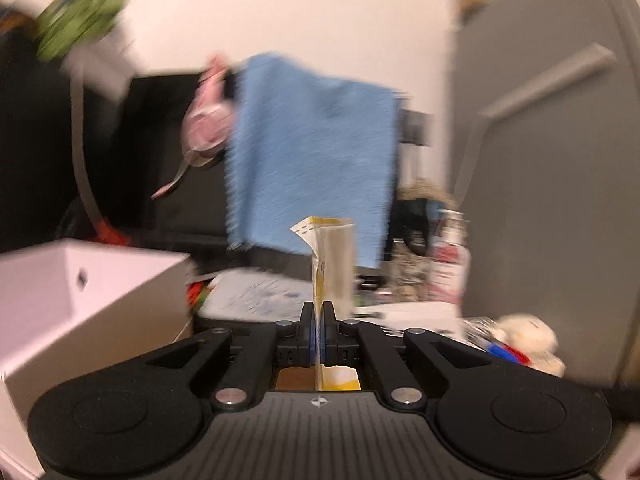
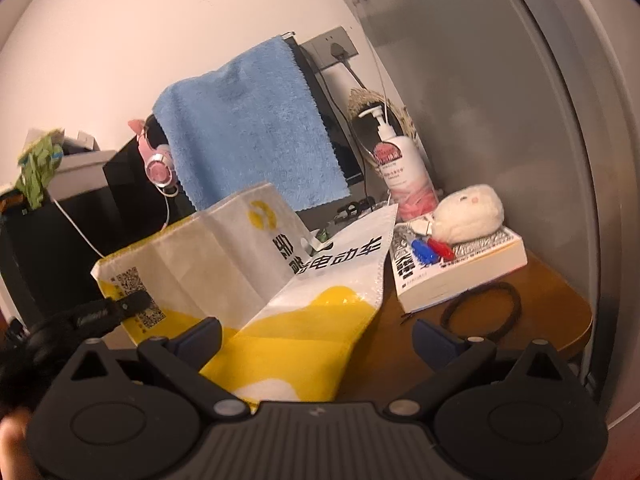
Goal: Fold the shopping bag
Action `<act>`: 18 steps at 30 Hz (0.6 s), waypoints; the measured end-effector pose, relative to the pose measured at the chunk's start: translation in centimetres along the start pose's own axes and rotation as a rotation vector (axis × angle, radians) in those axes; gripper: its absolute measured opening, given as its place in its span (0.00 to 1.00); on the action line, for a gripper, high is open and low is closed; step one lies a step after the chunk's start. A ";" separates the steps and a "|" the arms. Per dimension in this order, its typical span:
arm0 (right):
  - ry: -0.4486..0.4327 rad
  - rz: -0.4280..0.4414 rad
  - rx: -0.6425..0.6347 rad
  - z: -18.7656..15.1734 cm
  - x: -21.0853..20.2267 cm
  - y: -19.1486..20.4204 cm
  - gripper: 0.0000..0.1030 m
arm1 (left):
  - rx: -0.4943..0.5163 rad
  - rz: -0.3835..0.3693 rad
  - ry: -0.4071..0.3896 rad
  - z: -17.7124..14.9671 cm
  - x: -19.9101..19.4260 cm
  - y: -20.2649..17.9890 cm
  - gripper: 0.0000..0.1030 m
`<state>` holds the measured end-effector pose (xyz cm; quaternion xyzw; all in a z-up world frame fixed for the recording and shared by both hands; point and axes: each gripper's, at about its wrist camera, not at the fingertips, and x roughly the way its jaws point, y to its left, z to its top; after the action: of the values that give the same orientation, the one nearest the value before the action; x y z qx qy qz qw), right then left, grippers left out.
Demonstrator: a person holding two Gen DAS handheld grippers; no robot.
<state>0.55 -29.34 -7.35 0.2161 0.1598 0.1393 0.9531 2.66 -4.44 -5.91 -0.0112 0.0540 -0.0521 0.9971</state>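
— Yellow-and-white bag (image 2: 248, 264), where is it?
— Half lifted over the front of the table (image 2: 552, 300), left of the book (image 2: 460, 268).
— Left gripper (image 1: 319, 334)?
— Jaws pinched tight on a bag edge, which stands upright between them.
— Right gripper (image 2: 318, 334)?
— Jaws spread wide, holding nothing; the bag's yellow end lies between them.

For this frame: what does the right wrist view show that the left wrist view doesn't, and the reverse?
Only the right wrist view shows the open right gripper, the thick white paperback book, the black hair tie on the brown wooden table, and the white pump bottle.

Only the left wrist view, which is blurred, shows the white rectangular basin and the left gripper shut on the bag's edge.

Both show the white and yellow shopping bag, blue fluffy towel and cream plush toy.
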 end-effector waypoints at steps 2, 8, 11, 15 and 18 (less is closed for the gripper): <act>0.006 0.009 0.021 0.1 0.0 -0.2 0.99 | 0.088 -0.048 -0.006 -0.4 -0.6 -1.6 0.02; -0.007 0.040 0.068 0.8 -0.6 -0.7 0.99 | 0.330 -0.195 0.060 -2.4 -0.9 -6.1 0.02; -0.013 0.073 0.089 1.0 -0.9 -1.0 0.99 | 0.392 -0.270 0.125 -3.3 -0.4 -7.5 0.02; 0.010 0.095 0.140 1.1 -0.8 -1.8 0.99 | 0.459 -0.313 0.186 -4.4 0.7 -9.0 0.10; 0.045 0.096 0.192 0.9 -0.3 -2.7 0.99 | 0.507 -0.336 0.226 -5.3 1.4 -9.9 0.16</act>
<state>1.15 -32.12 -7.71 0.3104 0.1834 0.1737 0.9164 2.43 -14.49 -11.09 0.2346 0.1470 -0.2288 0.9333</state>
